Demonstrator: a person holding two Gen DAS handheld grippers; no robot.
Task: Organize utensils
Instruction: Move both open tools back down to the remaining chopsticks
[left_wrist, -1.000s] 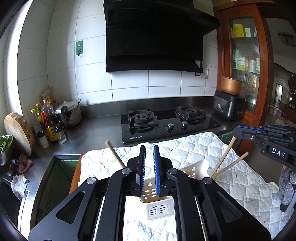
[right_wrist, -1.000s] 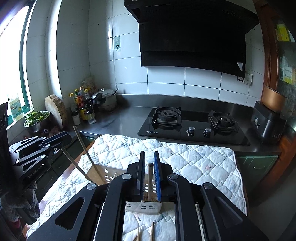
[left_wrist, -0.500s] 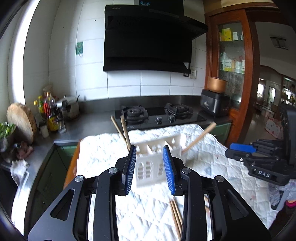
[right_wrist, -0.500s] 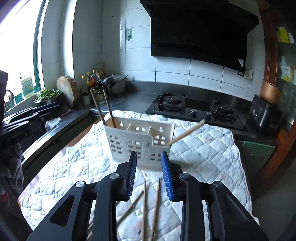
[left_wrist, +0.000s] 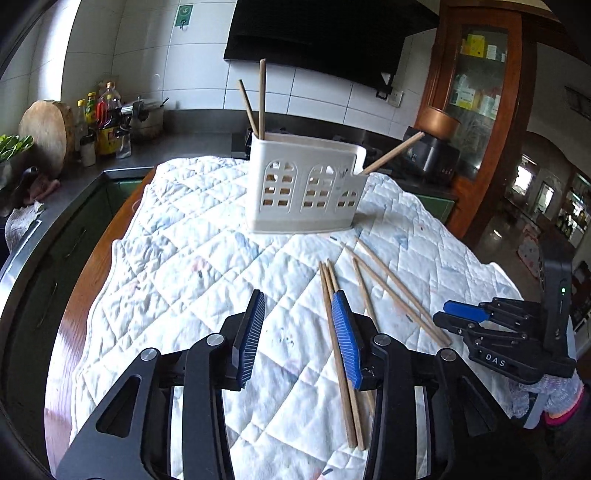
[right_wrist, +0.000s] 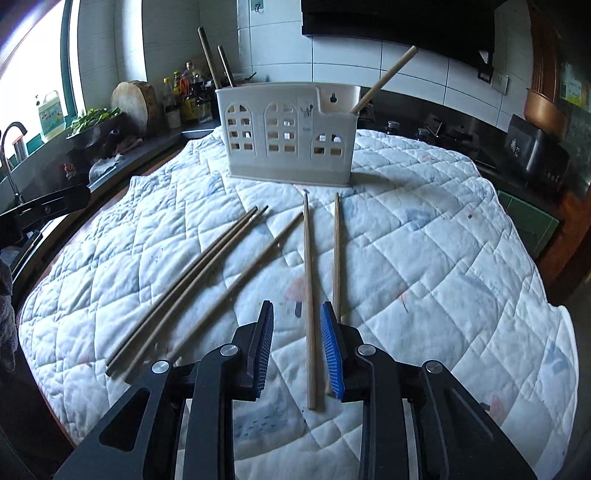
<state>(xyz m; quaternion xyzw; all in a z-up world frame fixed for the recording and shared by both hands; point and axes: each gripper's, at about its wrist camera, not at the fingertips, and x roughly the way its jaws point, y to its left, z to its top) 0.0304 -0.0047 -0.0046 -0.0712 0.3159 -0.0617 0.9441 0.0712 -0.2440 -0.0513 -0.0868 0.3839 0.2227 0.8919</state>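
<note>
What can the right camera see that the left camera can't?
Only the right wrist view shows the faucet and the blue-labelled bottle by the window. Only the left wrist view shows the wooden cabinet and the right gripper from outside. Both show the white holder with three chopsticks in it, five loose chopsticks and the quilted cloth.

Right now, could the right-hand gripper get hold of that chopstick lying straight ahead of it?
Probably yes. The right gripper has its jaws open, and the chopstick lies loose on the quilted cloth with its near end between them. Nothing covers it; its neighbour lies just outside the right jaw.
</note>
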